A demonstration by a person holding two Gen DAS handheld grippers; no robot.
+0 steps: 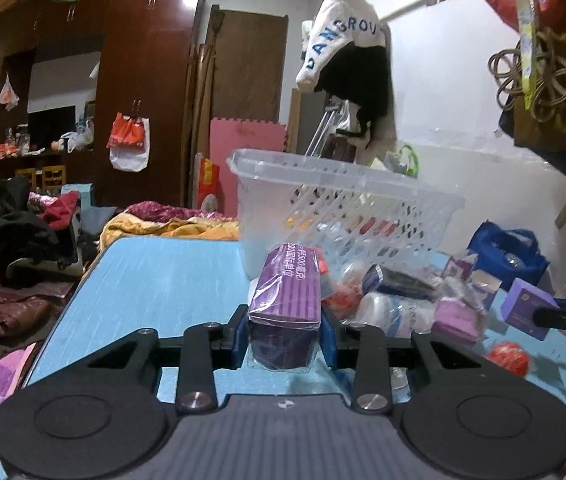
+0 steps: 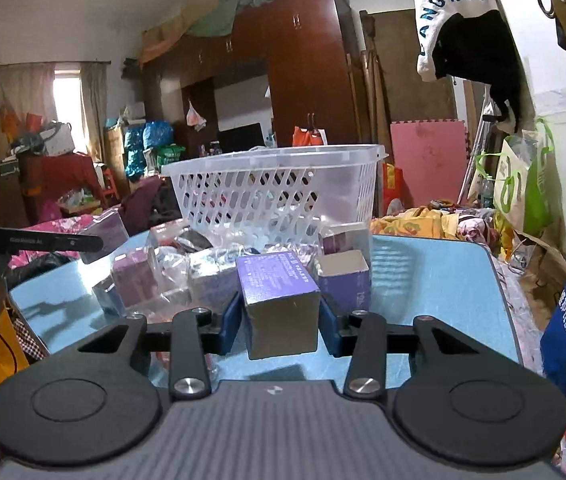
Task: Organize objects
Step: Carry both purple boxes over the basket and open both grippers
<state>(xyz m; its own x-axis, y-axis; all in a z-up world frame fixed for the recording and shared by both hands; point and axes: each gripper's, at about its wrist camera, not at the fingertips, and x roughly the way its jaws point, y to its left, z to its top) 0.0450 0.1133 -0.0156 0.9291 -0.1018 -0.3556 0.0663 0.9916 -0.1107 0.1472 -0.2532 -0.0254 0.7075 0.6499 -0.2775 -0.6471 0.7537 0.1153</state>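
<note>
Left wrist view: the left tongs (image 1: 285,334) grip a purple shrink-wrapped box (image 1: 286,294) held above the blue bench (image 1: 155,280), its long axis running straight ahead along the fingers. The white lattice basket (image 1: 347,208) stands directly ahead and higher, just behind a heap of small packets (image 1: 411,300), so the box must likely rise and go forward over the rim. White Chinese print on the box top includes "500" and "200"; the rest is too small to read. A white bag hanging behind reads "PANGROU".

Right wrist view: the right tongs (image 2: 279,324) clamp a purple carton (image 2: 281,304), dark end face toward the camera, long axis pointing ahead. The same basket (image 2: 275,196) lies ahead beyond the heap (image 2: 187,268), slightly left. The carton's top print is unreadable. The left tool's arm at the left edge bears "GenRobot.AI", I think.
</note>
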